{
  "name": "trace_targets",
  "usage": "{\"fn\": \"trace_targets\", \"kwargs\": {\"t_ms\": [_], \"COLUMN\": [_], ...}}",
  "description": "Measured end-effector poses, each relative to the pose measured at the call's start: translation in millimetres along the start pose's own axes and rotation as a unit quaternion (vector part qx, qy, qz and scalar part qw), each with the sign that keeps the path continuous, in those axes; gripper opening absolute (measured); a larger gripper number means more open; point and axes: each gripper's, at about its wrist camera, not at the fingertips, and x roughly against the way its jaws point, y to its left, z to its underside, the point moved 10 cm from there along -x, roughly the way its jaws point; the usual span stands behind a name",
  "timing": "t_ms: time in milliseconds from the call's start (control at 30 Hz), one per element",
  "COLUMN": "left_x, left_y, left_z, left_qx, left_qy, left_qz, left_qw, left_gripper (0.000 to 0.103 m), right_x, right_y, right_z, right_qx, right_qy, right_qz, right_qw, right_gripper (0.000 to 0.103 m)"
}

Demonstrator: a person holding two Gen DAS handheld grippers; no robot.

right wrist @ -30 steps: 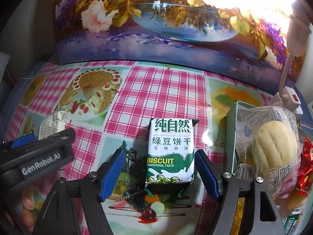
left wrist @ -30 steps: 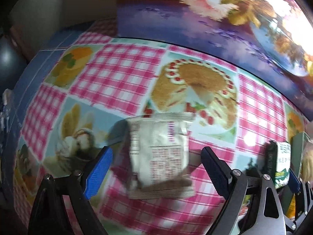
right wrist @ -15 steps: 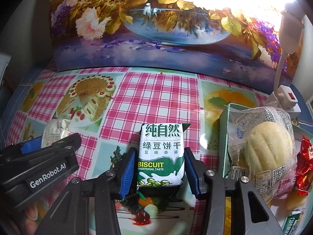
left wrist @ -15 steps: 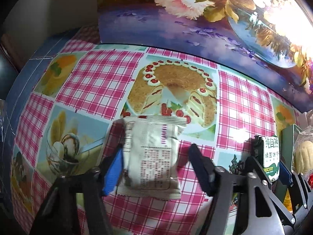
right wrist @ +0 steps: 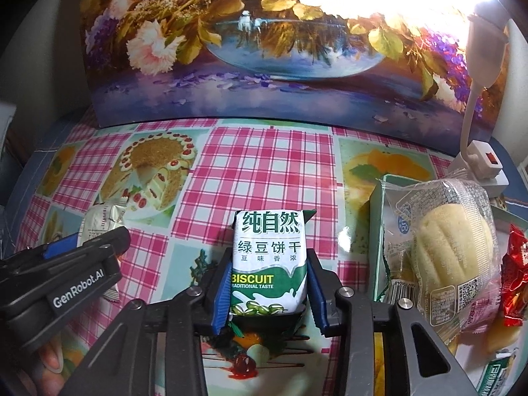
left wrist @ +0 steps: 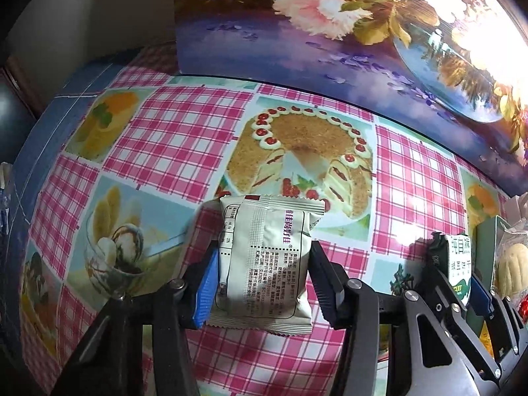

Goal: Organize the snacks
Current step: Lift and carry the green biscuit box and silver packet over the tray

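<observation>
My left gripper point(left wrist: 262, 283) is shut on a silver-white snack packet point(left wrist: 264, 264) that lies on the checked tablecloth, both blue pads against its sides. My right gripper point(right wrist: 269, 288) is shut on a green and white biscuit pack point(right wrist: 269, 264) labelled BISCUIT, standing upright between the pads. The biscuit pack and right gripper also show at the right of the left wrist view point(left wrist: 458, 267). The left gripper and its packet point(right wrist: 104, 221) show at the left of the right wrist view.
A green box point(right wrist: 378, 231) at the right holds a wrapped bread bun point(right wrist: 452, 250) and red candy wrappers point(right wrist: 514, 280). A flower painting point(right wrist: 280, 49) stands along the table's back edge. A white power strip point(right wrist: 478, 165) and cable lie at back right.
Both grippers closed from open: the left onto the silver packet, the right onto the biscuit pack. Both cameras moved slightly forward.
</observation>
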Motion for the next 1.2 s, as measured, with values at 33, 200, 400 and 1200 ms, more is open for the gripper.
{"fn": "trace_targets", "kwargs": {"t_ms": [33,200,400,1200], "left_x": [0,5,15,60], "left_y": [2,10,15,10], "left_z": [0,-4,-8,-8], "left_qx": [0.002,0.012,0.016,0.014], "left_qy": [-0.001,-0.009,-0.022,-0.022], "left_qz": [-0.001,0.000,0.000,-0.014], "left_qw": [1.0000,0.9999,0.9996,0.9996], "left_gripper": [0.054,0.054,0.054,0.054], "right_x": [0,11,16,54], "right_y": [2,6,10,3], "right_z": [0,-5,-9,-9], "right_qx": [0.002,0.003,0.007,-0.039], "right_qy": [-0.002,-0.011,-0.016,-0.003], "right_qz": [-0.001,-0.007,-0.011,-0.034], "right_qw": [1.000,1.000,1.000,0.999], "right_gripper": [0.042,0.042,0.042,0.042]}}
